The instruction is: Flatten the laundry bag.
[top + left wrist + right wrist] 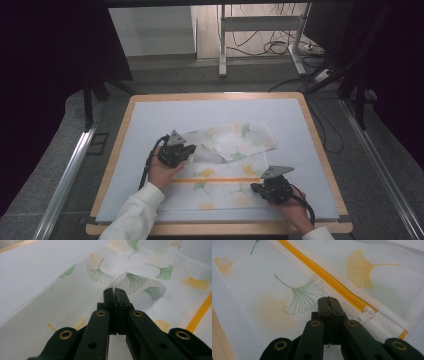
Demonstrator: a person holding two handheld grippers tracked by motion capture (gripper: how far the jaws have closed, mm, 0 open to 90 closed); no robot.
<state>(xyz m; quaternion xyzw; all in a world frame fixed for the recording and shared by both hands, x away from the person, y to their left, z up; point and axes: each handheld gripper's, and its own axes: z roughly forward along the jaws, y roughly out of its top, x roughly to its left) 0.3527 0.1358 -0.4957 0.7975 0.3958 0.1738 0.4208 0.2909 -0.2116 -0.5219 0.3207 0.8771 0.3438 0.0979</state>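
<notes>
A white mesh bag (pixel 220 192) printed with green and yellow ginkgo leaves lies on the mat, its far part folded over toward the back (pixel 235 140). An orange zipper (pixel 215 179) runs across it, and its white pull (pixel 365 315) sits just right of my right gripper's tips. My left gripper (pixel 190 152) is at the bag's left side, shut on a pinch of mesh (pixel 122 277) that tents up to its tips (pixel 115 291). My right gripper (pixel 255 187) is low on the bag's near right part, jaws shut (pixel 328 299) with a thin white sliver of mesh between them.
The bag rests on a pale mat (pixel 210 112) that covers a wooden table (pixel 320 150). Bare mat lies behind and to both sides of the bag. Beyond the table's far edge are a metal stand (pixel 222 50) and floor cables (pixel 280 47).
</notes>
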